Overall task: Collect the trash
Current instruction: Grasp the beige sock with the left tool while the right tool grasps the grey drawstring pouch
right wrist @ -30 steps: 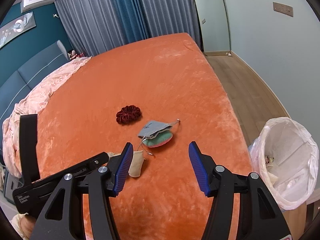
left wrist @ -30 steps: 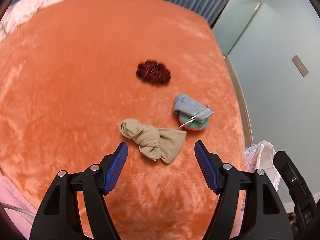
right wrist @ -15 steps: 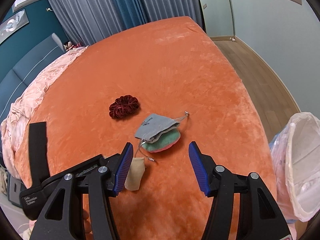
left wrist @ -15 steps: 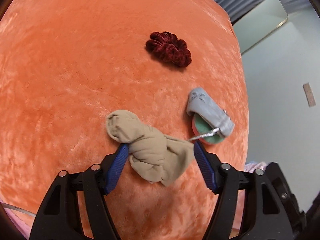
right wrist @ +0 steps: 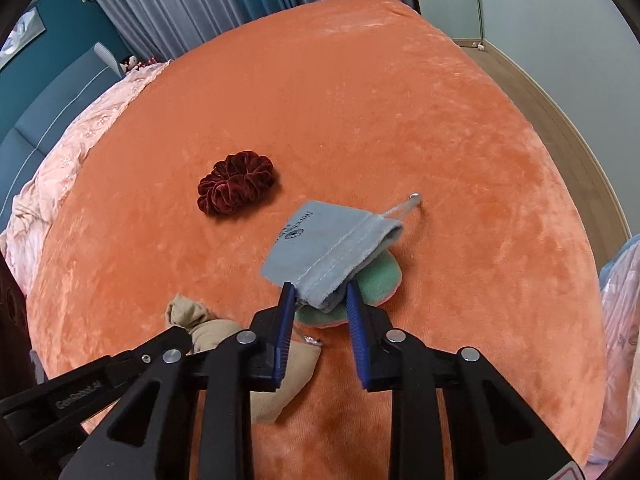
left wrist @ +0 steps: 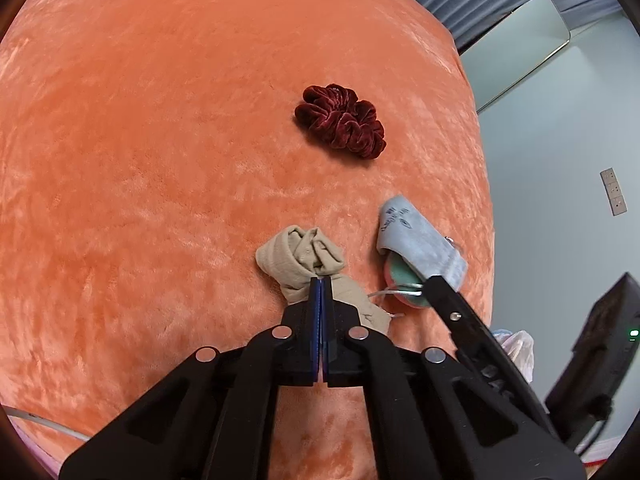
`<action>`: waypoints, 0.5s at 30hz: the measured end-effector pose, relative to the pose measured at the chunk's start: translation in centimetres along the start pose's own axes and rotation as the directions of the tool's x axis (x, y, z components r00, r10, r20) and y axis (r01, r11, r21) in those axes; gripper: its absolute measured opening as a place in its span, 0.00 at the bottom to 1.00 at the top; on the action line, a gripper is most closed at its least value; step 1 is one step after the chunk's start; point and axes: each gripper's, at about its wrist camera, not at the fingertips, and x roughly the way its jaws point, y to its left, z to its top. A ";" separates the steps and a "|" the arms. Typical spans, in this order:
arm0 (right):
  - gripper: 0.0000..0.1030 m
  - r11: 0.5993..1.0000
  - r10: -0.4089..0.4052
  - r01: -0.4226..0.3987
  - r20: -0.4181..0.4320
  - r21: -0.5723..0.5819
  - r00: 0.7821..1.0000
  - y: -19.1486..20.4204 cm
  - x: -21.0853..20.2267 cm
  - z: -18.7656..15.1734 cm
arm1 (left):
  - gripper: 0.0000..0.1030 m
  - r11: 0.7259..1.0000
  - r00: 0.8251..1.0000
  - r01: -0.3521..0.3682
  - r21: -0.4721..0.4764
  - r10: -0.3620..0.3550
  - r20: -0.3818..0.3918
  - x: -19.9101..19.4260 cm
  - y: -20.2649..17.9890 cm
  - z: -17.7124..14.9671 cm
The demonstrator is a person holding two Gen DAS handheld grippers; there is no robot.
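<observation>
A beige stocking (left wrist: 300,258) lies bunched on the orange bedspread (left wrist: 160,160). My left gripper (left wrist: 320,286) is shut on its middle. The stocking also shows in the right wrist view (right wrist: 200,320). A grey drawstring pouch (right wrist: 328,240) lies on a green round pad (right wrist: 380,276) to the right. My right gripper (right wrist: 320,292) has its jaws part closed around the pouch's near end, touching it on both sides. The pouch (left wrist: 416,240) also shows in the left wrist view.
A dark red velvet scrunchie (left wrist: 340,120) lies farther back on the bed, also in the right wrist view (right wrist: 236,188). A white plastic trash bag (right wrist: 620,320) stands off the bed's right edge. A pink quilt (right wrist: 72,160) lies at the left.
My left gripper moved down and closed on the stocking. My right gripper moved forward to the pouch and narrowed its jaws around it.
</observation>
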 end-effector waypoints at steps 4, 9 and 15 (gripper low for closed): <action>0.14 1.000 0.020 -0.020 0.019 -0.011 1.000 0.0 -0.9 0.0 | 0.02 1.000 1.000 0.021 -0.010 -0.021 -0.005 0.0 0.1 -0.1; 0.13 0.999 0.032 -0.033 0.048 0.021 0.998 -0.8 -2.5 -0.1 | 0.41 0.999 1.000 0.026 -0.047 -0.026 -0.004 0.0 -0.1 -0.4; 0.13 0.998 0.042 -0.046 0.083 0.047 0.996 -1.4 -4.5 0.1 | 0.58 0.995 0.999 -0.034 -0.089 0.034 -0.012 2.2 -0.4 -0.1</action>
